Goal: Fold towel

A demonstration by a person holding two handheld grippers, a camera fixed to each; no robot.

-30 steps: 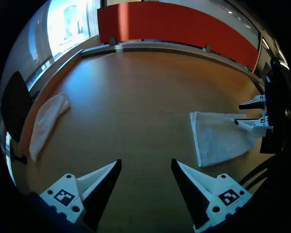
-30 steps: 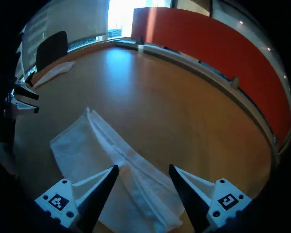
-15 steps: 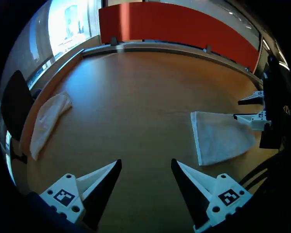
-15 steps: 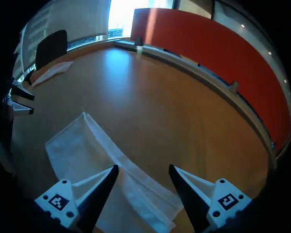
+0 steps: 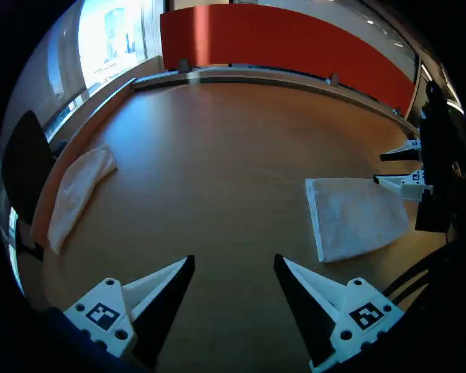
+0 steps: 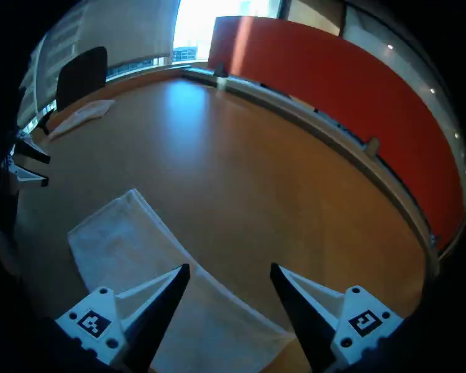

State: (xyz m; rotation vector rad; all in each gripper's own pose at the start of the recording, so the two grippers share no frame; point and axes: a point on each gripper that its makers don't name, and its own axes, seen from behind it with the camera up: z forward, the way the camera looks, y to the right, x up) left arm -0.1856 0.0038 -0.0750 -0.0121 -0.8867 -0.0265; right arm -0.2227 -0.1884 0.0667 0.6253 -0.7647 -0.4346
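A white folded towel point(image 5: 352, 215) lies flat on the wooden table at the right of the left gripper view. In the right gripper view the same towel point(image 6: 124, 239) spreads below and left of centre. My right gripper point(image 6: 228, 273) hovers open over the towel's near part, nothing between its fingers; it also appears as a white gripper point(image 5: 396, 166) at the towel's far right edge. My left gripper point(image 5: 233, 264) stands open over bare wood, well left of the towel. It shows small at the left edge point(image 6: 33, 168) of the right gripper view.
A second white towel point(image 5: 76, 186) lies rolled at the table's left edge, also seen far off point(image 6: 81, 116). A dark chair point(image 5: 23, 168) stands beyond that edge. An orange partition point(image 5: 283, 43) runs along the table's far side. Bare wood point(image 5: 220, 155) spans the middle.
The towel's raised fold has dropped and the towel now lies flat. My right gripper has drawn back a little from it. My left gripper has stayed in place.
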